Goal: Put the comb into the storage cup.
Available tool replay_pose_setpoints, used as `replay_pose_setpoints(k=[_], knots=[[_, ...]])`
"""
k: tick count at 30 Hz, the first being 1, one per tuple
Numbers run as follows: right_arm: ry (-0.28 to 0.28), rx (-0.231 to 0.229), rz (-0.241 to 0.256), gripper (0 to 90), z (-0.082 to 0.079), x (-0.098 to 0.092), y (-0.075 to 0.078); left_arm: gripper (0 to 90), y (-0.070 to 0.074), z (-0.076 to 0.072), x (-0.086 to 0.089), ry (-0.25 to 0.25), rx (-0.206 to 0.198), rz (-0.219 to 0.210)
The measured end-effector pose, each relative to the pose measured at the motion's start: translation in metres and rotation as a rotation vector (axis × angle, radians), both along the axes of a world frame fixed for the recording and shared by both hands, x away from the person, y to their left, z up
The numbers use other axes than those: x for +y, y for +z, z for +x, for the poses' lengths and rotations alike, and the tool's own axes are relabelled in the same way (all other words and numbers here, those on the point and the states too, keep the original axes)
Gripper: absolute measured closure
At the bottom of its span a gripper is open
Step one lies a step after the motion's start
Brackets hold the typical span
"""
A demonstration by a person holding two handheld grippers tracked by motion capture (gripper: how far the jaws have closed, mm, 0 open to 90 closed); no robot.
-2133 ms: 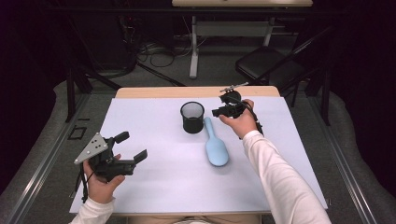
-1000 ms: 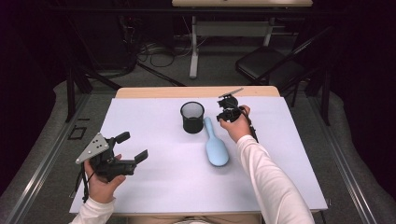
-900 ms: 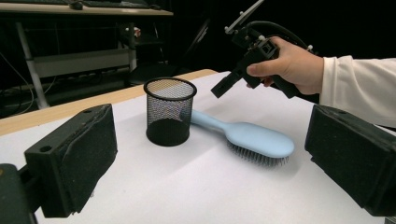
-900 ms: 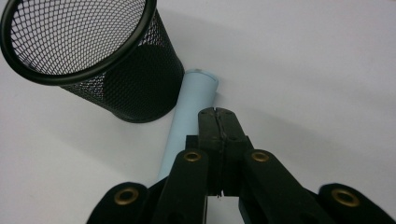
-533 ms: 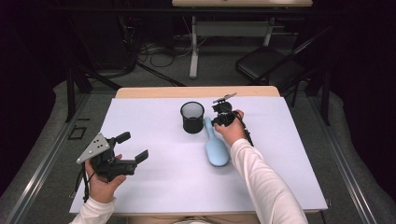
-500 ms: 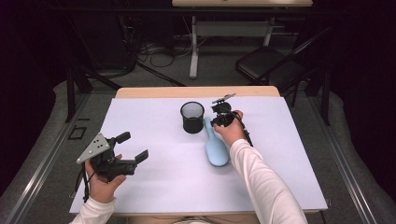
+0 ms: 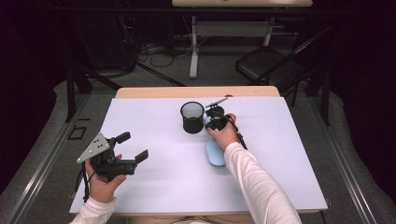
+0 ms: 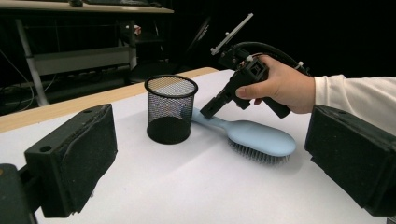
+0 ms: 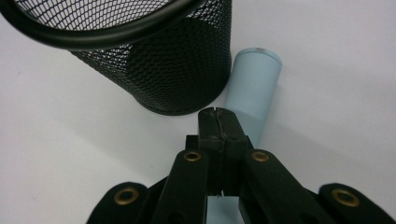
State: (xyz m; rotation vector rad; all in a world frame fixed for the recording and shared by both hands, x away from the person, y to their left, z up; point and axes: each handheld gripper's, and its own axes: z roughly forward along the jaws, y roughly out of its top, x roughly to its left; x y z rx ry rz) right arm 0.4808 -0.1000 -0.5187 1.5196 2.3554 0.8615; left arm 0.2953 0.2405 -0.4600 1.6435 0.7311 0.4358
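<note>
I have the right gripper over the hairbrush handle, jaws pressed together with nothing between them. To take the handle cleanly I should spread them first, straddle it crosswise, and stay clear of the mesh cup. The brush lies flat on the surface, handle end just beside the cup's base, head pointing away from the cup toward me. My left gripper waits spread, well apart from the cup.

Place: lab or recording studio.
Walls: black, dark surround.
Worktop: white sheet over wooden table.
Background: cables on floor, desk frame, black chair.
</note>
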Motion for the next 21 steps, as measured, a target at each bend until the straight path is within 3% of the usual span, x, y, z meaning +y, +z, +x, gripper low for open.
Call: replay_pose_setpoints(k=[21], knots=[[0.029, 0.014, -0.084, 90.0, 0.001, 0.018, -0.013, 2.5, -0.001, 0.000, -0.001, 0.002, 0.006, 0.004]])
